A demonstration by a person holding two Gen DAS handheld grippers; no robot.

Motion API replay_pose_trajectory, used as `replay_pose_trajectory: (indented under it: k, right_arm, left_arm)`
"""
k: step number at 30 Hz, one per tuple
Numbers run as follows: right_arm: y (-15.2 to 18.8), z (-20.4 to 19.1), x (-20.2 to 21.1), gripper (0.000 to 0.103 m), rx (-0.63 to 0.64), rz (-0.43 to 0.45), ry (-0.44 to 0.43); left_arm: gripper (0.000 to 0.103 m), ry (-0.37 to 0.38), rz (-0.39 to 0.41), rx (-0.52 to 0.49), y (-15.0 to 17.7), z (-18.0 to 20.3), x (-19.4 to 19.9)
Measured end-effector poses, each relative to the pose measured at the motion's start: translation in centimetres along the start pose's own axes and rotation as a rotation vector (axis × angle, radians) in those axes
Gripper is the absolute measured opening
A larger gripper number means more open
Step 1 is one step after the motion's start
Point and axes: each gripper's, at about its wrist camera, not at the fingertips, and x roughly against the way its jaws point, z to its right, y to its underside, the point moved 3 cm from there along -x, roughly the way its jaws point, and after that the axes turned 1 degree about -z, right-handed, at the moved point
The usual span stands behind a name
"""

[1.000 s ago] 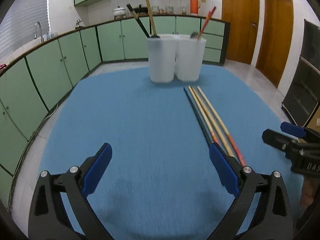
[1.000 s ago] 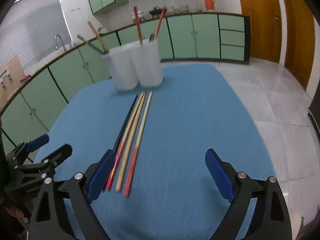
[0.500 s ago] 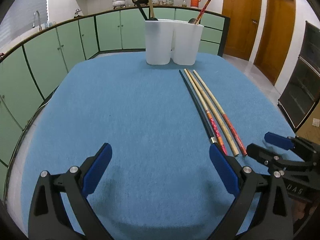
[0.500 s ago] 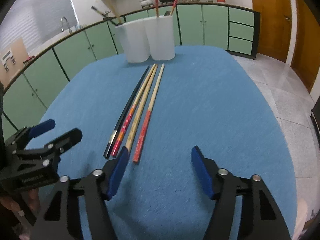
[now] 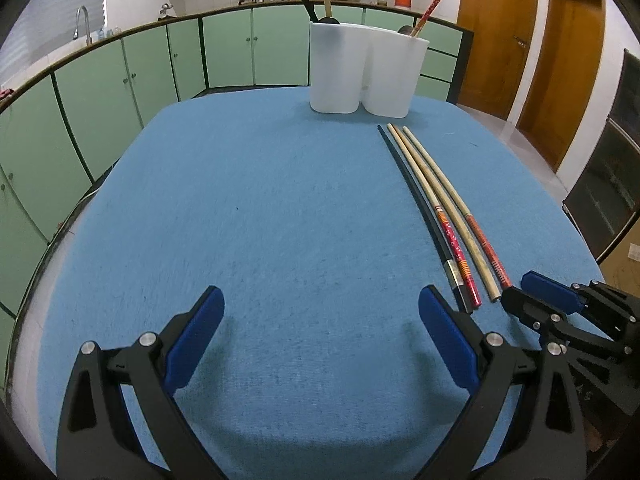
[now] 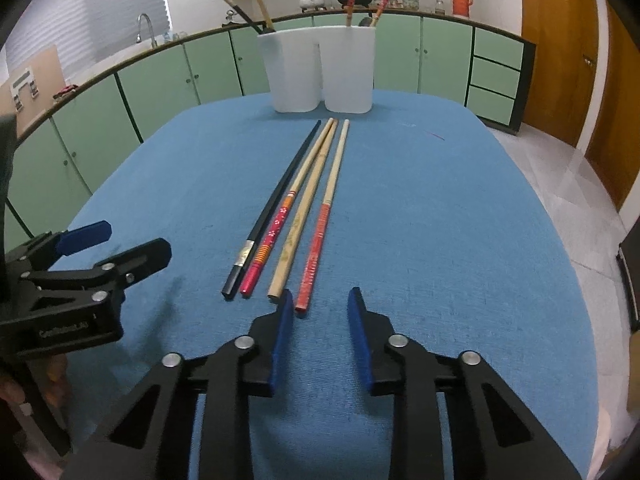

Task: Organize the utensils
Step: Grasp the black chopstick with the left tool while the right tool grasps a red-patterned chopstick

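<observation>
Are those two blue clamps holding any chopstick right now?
No. The left gripper is open and empty; the right gripper's jaws are closing near the red-ended chopstick without touching it.

Faint embossed lettering on the side of the left gripper (image 6: 140, 258) body, at about eight o'clock in the right wrist view, too blurred to spell out with any certainty. A few pale letters on the right gripper (image 5: 532, 294) body at four o'clock in the left wrist view, likewise unreadable. No other legible text anywhere.
</observation>
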Motion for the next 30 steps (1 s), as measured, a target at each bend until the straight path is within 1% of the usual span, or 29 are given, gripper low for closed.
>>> replay_pose_trajectory:
  k: [2,4,5,7,11,14,19,24,26,28,30]
  right_arm:
    - [-0.1,-0.3,-0.1,0.023,0.011,0.005,0.012]
    - [-0.2,-0.5,-0.3,0.018,0.018,0.011,0.021]
    - [-0.2,-0.6,-0.4,0.012,0.02,0.015,0.026]
    - [-0.3,-0.5,-0.5,0.008,0.021,0.017,0.031]
    - [-0.4,0.1,-0.4,0.006,-0.001,0.019,0.029]
    - [-0.3,0.9,-0.2,0.006,-0.024,0.024,0.052]
    - [-0.4,2.8,0.2,0.006,-0.075,0.028,0.062]
    - [-0.4,3.4,0.5,0.006,-0.094,0.038,0.059]
    - [-0.4,3.4,0.6,0.006,-0.094,0.042,0.055]
    - [-0.2,3.3,0.8,0.006,-0.094,0.044,0.051]
    - [-0.2,3.4,0.8,0.006,-0.096,0.045,0.049]
  left_arm:
    - [0.095,0.002,0.001,-0.002,0.0,0.0,0.0]
    - [0.095,0.003,0.002,-0.003,0.0,0.1,0.0]
    - [0.095,0.004,0.002,-0.004,-0.1,0.1,0.0]
    - [0.095,0.009,0.002,-0.005,-0.1,0.2,0.1]
    - [0.095,0.03,0.0,-0.015,0.1,0.9,0.1]
    - [0.095,0.069,-0.012,-0.027,0.1,1.9,0.2]
    - [0.095,0.116,-0.04,-0.035,0.4,3.6,-0.4]
    - [0.095,0.114,-0.061,-0.073,0.8,5.1,-1.0]
    - [0.094,0.1,-0.065,-0.084,0.8,5.5,-1.3]
    - [0.093,0.093,-0.066,-0.088,0.5,5.6,-1.5]
    - [0.087,0.083,-0.065,-0.085,0.3,5.5,-1.6]
